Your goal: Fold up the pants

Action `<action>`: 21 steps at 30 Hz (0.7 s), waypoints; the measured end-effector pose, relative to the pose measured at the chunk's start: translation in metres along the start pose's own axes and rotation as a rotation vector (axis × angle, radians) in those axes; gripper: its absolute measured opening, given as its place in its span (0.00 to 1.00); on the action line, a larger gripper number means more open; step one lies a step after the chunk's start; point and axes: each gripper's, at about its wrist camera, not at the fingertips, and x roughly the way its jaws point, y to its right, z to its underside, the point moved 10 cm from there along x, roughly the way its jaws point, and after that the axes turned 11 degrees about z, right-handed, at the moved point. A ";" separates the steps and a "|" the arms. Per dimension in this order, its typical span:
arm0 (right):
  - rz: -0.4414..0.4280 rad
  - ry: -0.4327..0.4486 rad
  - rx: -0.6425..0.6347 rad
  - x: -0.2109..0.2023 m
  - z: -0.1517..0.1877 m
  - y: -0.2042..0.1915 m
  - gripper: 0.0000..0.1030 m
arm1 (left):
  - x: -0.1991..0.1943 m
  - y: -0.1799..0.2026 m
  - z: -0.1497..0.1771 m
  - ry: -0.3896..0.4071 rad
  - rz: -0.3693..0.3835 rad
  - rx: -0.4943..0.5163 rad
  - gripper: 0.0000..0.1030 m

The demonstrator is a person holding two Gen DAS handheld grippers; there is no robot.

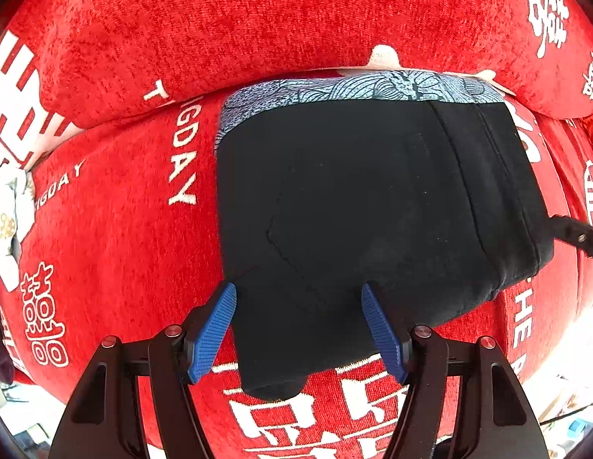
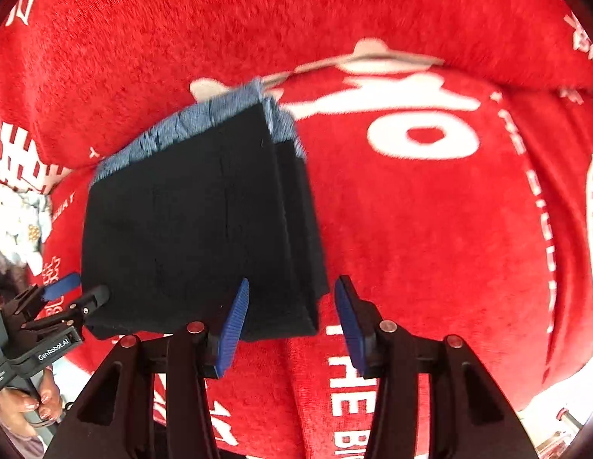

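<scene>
Our left gripper [image 1: 298,331] is spread wide over the near edge of the folded black pants [image 1: 373,210], grasping nothing. Right gripper [image 2: 290,323] also released, fingers straddling the pants' near rt corner. Pants lie flat on red sofa cover [image 1: 116,229], patterned waistband [image 1: 354,86] at far side.

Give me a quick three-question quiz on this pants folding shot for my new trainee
1. True or false: the black pants lie folded into a compact stack on the red cover.
2. What colour is the patterned band along the stack's far edge?
3. The left gripper is: A) shut on the pants, B) open, C) out of view.

Key: 1 true; 2 blue; 3 B. The right gripper is open as well.
</scene>
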 end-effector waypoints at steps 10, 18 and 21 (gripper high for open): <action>-0.103 0.035 -0.045 -0.015 -0.010 -0.043 0.49 | -0.001 -0.013 0.000 0.009 -0.019 -0.029 0.82; -0.076 -0.051 -0.086 0.031 0.009 -0.045 0.48 | -0.005 -0.053 -0.026 0.052 0.000 -0.162 0.82; -0.066 -0.037 -0.124 0.031 0.011 -0.047 0.48 | -0.003 -0.065 -0.047 0.088 0.021 -0.196 0.84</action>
